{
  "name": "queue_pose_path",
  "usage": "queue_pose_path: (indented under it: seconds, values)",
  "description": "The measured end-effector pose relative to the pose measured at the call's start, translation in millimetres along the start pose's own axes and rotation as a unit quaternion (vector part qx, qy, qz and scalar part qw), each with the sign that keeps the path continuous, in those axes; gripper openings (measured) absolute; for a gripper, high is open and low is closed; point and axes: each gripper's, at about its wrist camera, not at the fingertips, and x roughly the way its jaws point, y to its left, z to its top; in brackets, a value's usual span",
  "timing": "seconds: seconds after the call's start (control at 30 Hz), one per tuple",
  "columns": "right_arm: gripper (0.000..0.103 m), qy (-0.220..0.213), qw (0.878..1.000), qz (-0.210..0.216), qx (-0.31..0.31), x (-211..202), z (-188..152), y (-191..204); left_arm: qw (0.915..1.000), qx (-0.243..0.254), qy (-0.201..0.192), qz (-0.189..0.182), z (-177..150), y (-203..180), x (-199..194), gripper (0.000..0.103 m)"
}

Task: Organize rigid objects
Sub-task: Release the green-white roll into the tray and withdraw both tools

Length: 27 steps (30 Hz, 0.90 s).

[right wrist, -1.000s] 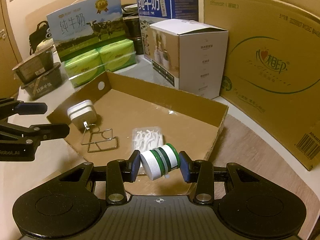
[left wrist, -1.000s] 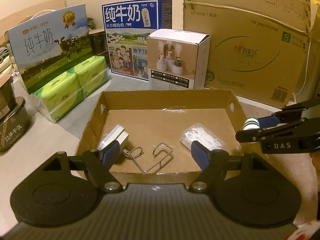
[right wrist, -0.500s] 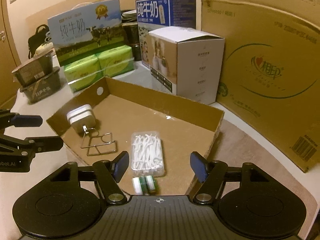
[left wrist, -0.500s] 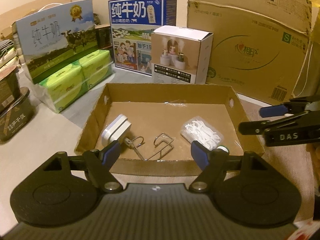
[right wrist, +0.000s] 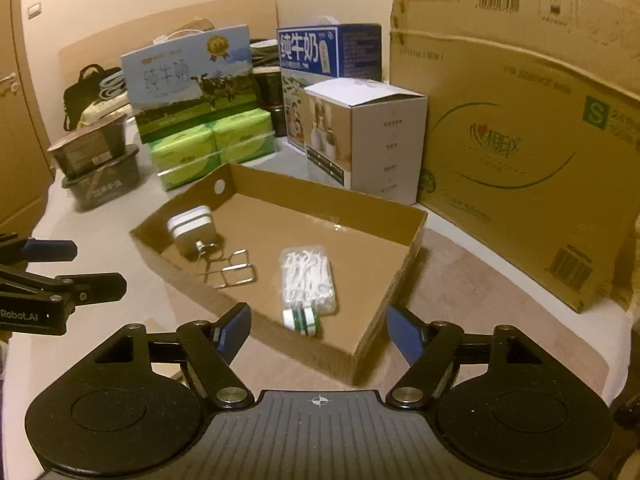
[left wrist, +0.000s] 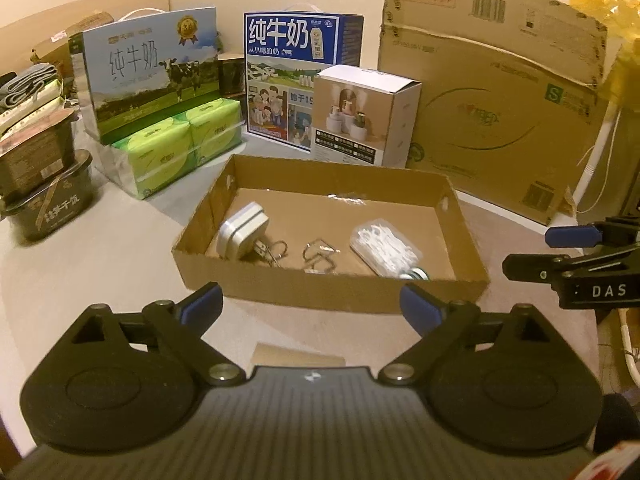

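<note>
A shallow cardboard tray (left wrist: pixel 332 288) (right wrist: pixel 380 332) sits on the table. In it lie a white charger block (left wrist: pixel 242 236) (right wrist: pixel 192 226), a wire hook (left wrist: pixel 316 258) (right wrist: pixel 226 268), a clear pack of white floss picks (left wrist: pixel 384 246) (right wrist: pixel 308 276) and a small white and green bottle (right wrist: pixel 302 320) (left wrist: pixel 414 274) on its side at the near right corner. My left gripper (left wrist: pixel 310 306) is open and empty, in front of the tray. My right gripper (right wrist: pixel 318 330) is open and empty, back from the tray's near corner; it also shows in the left wrist view (left wrist: pixel 560 252).
Behind the tray stand two milk cartons (left wrist: pixel 148 80) (left wrist: pixel 300 76), green tissue packs (left wrist: pixel 176 144), a white product box (left wrist: pixel 364 116) and a large cardboard box (left wrist: pixel 500 112). Dark food tubs (left wrist: pixel 44 192) stand at the left. A cardboard scrap (left wrist: pixel 298 356) lies near my left gripper.
My right gripper opened and let the white and green bottle drop into the tray, then drew back. My left gripper also pulled back from the tray.
</note>
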Motion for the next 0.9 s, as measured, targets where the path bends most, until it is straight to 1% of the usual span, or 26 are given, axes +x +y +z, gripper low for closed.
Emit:
queue_pose_path:
  seconds: [0.23,0.43,0.63,0.9]
  values:
    - [0.078,-0.006,1.0,0.0,0.009,-34.2,-25.0,10.6,0.9999,-0.004,-0.01,0.005,-27.8,-13.2,-34.3,0.095]
    - [0.078,-0.007,1.0,-0.007,0.011,-56.8,-49.0,20.4,0.9998,-0.01,-0.014,0.013,-51.6,-20.7,-56.9,0.095]
    - [0.079,-0.01,0.999,-0.015,0.03,-73.8,-68.6,20.3,0.9995,-0.024,-0.011,0.019,-71.7,-21.6,-71.9,0.095]
    - [0.079,-0.002,0.999,-0.019,0.041,-88.0,-95.9,19.7,0.9994,-0.027,-0.006,0.023,-95.0,-24.9,-85.4,0.095]
